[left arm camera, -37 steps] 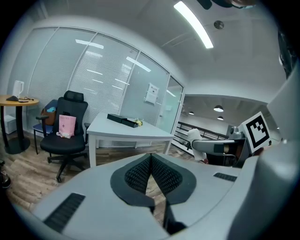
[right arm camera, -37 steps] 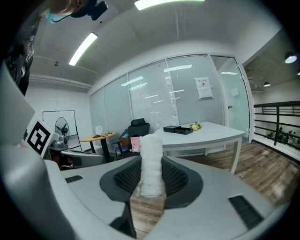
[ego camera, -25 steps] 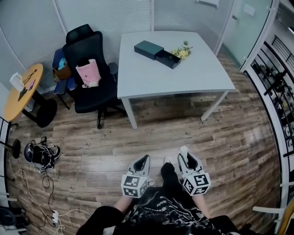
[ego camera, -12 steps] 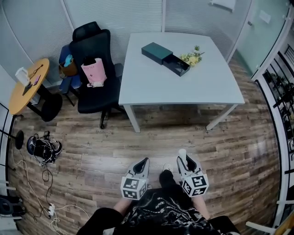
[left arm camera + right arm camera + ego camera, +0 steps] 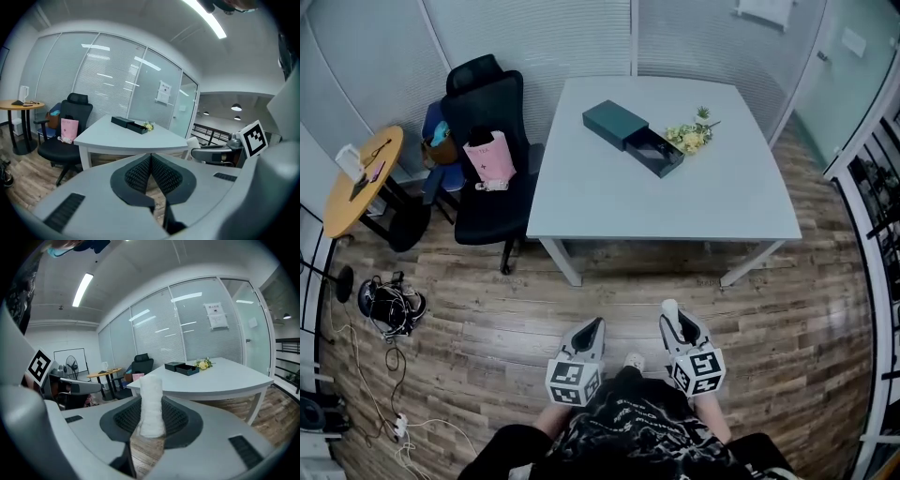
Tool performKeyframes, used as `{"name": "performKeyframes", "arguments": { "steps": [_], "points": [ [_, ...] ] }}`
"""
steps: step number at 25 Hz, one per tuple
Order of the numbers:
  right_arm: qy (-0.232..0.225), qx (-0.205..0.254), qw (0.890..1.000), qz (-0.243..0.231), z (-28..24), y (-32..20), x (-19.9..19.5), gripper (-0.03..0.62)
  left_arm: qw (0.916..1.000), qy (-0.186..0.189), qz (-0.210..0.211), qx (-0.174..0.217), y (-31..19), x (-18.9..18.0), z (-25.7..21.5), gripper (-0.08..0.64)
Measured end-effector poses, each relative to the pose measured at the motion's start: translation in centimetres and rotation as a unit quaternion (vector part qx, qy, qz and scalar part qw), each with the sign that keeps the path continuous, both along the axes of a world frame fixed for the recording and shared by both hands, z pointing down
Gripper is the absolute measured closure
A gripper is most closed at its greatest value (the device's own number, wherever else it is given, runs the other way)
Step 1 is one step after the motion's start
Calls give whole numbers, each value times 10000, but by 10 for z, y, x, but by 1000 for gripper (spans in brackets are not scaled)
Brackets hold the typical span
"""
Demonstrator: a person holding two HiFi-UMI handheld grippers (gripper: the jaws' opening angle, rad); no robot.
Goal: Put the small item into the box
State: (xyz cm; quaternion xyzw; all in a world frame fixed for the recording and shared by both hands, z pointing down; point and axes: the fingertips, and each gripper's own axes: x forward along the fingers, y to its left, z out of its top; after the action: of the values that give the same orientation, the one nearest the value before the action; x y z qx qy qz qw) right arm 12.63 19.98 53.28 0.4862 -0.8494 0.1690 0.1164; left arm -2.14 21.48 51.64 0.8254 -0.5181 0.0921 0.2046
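A dark green box lies on the white table (image 5: 675, 202), its lid (image 5: 615, 123) beside the open tray (image 5: 654, 151); it also shows far off as the box (image 5: 129, 123) and the box (image 5: 182, 367). Both grippers hang low over the wooden floor, well short of the table. My right gripper (image 5: 672, 317) is shut on a small white roll (image 5: 151, 404), which stands upright between the pads and sticks out as the white roll (image 5: 671, 307). My left gripper (image 5: 593, 326) is shut with nothing in it, its pads meeting in the left gripper view (image 5: 151, 164).
Yellow flowers (image 5: 694, 136) lie by the box. A black office chair with a pink bag (image 5: 487, 155) stands left of the table, a round wooden side table (image 5: 356, 178) further left. Cables and a headset (image 5: 389, 305) lie on the floor. Glass walls stand behind, a railing at the right.
The table and box have come nearer and lower in the head view as the person walks toward them. Both grippers keep their place before the body, the roll still held.
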Motion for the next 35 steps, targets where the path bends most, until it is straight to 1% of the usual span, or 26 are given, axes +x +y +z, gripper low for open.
{"name": "performKeyframes", "arguments": {
  "steps": [4, 7, 9, 11, 15, 17, 19, 23, 26, 30, 35],
  "points": [
    [86, -137, 9990, -411, 10, -18, 10, 457, 9998, -6, -205, -46, -21, 15, 1, 541],
    [174, -190, 9981, -557, 17, -26, 17, 457, 9996, 0, -283, -56, -34, 26, 4, 541],
    [278, -180, 9973, -662, 19, -31, 20, 457, 9995, -49, -281, -143, -39, 33, 9, 541],
    [300, -163, 9969, -703, 18, -37, 24, 457, 9993, -100, -269, -248, -42, 39, 13, 541],
    [139, -219, 9981, -567, 18, -45, 35, 457, 9988, -108, -329, -335, -47, 44, 18, 541],
    [132, -316, 9970, -693, 21, -44, 33, 457, 9986, -110, -367, -376, -54, 43, 20, 541],
    [183, -383, 9955, -849, 24, -44, 30, 457, 9988, -91, -278, -383, -63, 48, 22, 541],
    [181, -384, 9968, -672, 26, -58, 36, 457, 9992, -94, -6, -399, -83, 62, 28, 541],
    [197, -398, 9976, -536, 26, -75, 38, 457, 9991, -111, 140, -395, -101, 65, 29, 541],
    [196, -398, 9982, -413, 27, -108, 36, 456, 9989, -104, 223, -408, -138, 62, 34, 541],
    [246, -535, 9974, -407, 32, -150, 23, 456, 9987, -59, 309, -402, -191, 53, 32, 541]
  ]
}}
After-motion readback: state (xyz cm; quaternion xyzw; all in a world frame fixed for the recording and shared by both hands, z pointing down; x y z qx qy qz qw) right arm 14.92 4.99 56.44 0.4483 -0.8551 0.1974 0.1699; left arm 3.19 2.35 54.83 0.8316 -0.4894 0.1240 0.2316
